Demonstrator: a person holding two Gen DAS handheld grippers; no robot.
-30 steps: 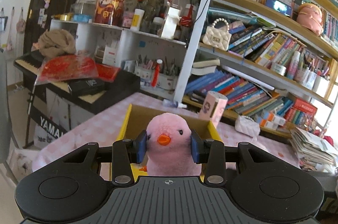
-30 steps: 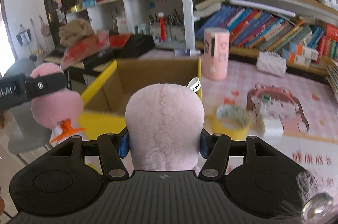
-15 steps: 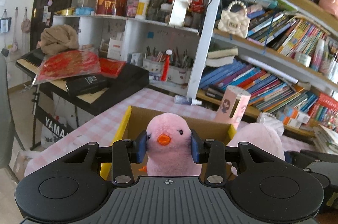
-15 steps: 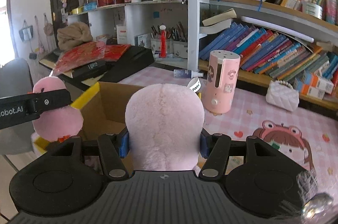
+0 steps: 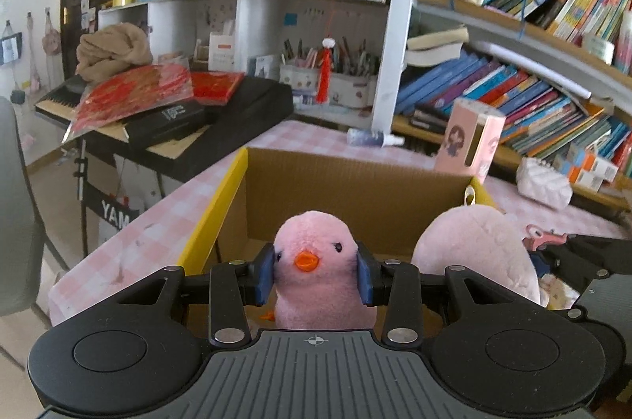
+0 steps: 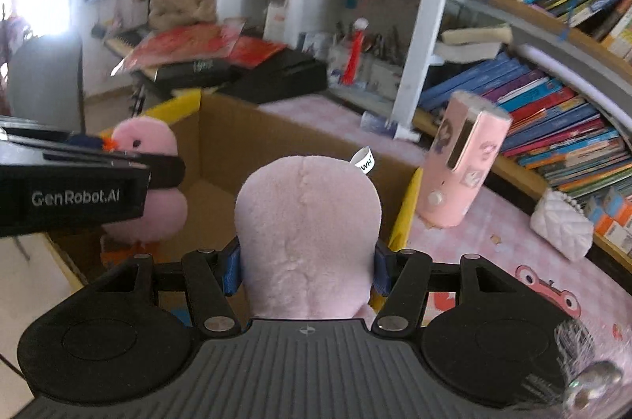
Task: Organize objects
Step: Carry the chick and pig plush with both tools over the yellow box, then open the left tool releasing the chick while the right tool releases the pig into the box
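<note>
Two pink plush toys are carried over the open box (image 5: 355,178): the duck (image 5: 316,261) is clamped in the left gripper (image 5: 316,274), the larger plush (image 6: 308,233) in the right gripper (image 6: 306,270). Released too near the rim, the plush could catch the yellow flap (image 6: 405,205) and tumble onto the table (image 6: 513,253). Crowding could knock the toys together. Only the left view shows the duck's face; only the right shows the plush's tag (image 6: 363,162).
</note>
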